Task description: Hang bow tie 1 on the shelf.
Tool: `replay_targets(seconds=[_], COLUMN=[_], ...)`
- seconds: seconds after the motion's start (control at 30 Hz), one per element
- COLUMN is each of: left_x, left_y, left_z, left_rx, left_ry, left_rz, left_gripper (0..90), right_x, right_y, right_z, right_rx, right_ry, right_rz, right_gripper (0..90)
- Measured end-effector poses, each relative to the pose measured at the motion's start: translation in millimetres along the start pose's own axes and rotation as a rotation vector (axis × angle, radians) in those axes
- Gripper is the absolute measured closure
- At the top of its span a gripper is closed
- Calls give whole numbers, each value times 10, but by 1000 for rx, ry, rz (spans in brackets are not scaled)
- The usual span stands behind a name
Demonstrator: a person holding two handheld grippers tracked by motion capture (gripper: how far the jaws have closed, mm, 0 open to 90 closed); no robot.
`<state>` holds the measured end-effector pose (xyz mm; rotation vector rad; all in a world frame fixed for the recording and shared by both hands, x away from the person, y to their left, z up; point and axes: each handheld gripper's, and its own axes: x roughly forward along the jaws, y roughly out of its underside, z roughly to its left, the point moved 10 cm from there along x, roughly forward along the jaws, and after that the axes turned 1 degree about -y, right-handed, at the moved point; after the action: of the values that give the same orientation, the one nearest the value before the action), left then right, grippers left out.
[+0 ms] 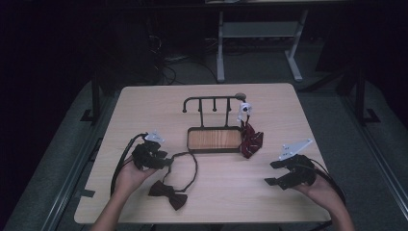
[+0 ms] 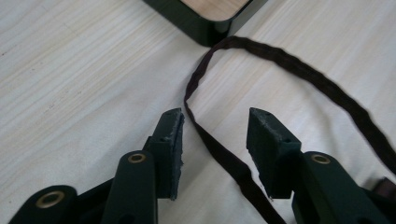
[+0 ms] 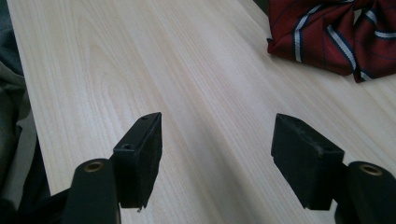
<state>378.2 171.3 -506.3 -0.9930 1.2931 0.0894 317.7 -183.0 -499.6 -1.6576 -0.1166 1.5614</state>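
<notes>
Rack (image 1: 214, 139): striped bow tie (image 1: 250, 137) hung at right end. Dark bow tie (image 1: 168, 193) lies before rack; left gripper (image 2: 215, 122) apart astride strap (image 2: 219, 154), unclamped. Right gripper (image 3: 217, 140) apart, empty. Likely half done.

This looks like a lab or test room. A light wooden table (image 1: 144, 110) stands on grey carpet, cables (image 1: 166, 67) lie on the floor behind its far edge, and a white metal desk frame (image 1: 260, 43) stands in the dark background.
</notes>
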Motion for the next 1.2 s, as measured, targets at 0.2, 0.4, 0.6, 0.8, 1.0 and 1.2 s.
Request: replay_targets(seconds=[0.2,0.4,0.6,0.8,1.0,1.2], left_x=[105,174,217,254,237,298], left_y=[21,57,41,49,-14,20], left_z=[40,99,107,99,95,131], left_rx=[-6,-18,-4,-7,-13,-37], left_ry=[9,7,-13,-14,-19,-20], left_rz=[48,87,84,103,79,102], left_gripper=[617,641,675,715,683,672], right_x=[-31,-20,-25,-51,-57,-47], right_y=[-14,-11,-36,-41,-49,-48], right_z=[-3,-8,-1,0,0,11], right_rx=[-1,-6,-18,-14,-21,-18], right_ry=[6,10,14,17,20,20], right_rz=[-12,-9,-17,-24,-26,-22], right_gripper=[333,333,333,333,333,333])
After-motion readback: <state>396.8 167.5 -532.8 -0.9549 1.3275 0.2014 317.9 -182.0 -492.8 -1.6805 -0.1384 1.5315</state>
